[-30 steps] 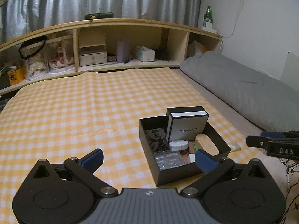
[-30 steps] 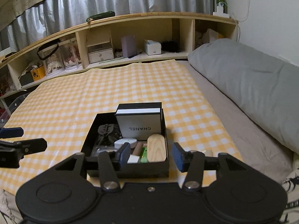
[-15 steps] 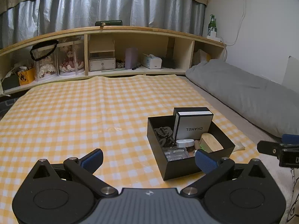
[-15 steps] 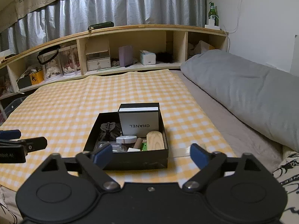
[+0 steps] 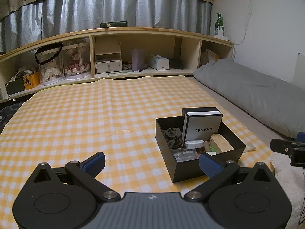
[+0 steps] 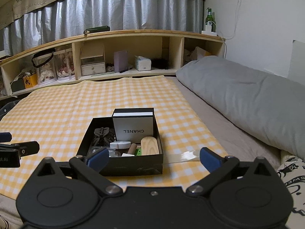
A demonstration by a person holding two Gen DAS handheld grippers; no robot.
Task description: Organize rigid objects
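A black open box (image 6: 131, 166) sits on the yellow checked cloth (image 6: 66, 110) near its front edge; it also shows in the left wrist view (image 5: 188, 169). Inside stand a white Chanel box (image 6: 133, 127), a black hair clip (image 6: 103, 135), a white round case (image 6: 120, 144), a wooden oval piece (image 6: 149, 146) and small items. My right gripper (image 6: 152, 158) is open and empty, just in front of the box. My left gripper (image 5: 151, 162) is open and empty, to the box's left and nearer.
A long grey pillow (image 6: 247, 99) lies along the right side. A wooden shelf unit (image 6: 124, 57) with boxes, dolls and a tissue box runs across the back. A green bottle (image 6: 209, 20) stands on its top right. A clear flat packet (image 6: 187, 155) lies beside the box.
Both grippers have pulled back and risen, so the box looks smaller and farther. The right gripper's fingers have opened wide from a narrower gap.
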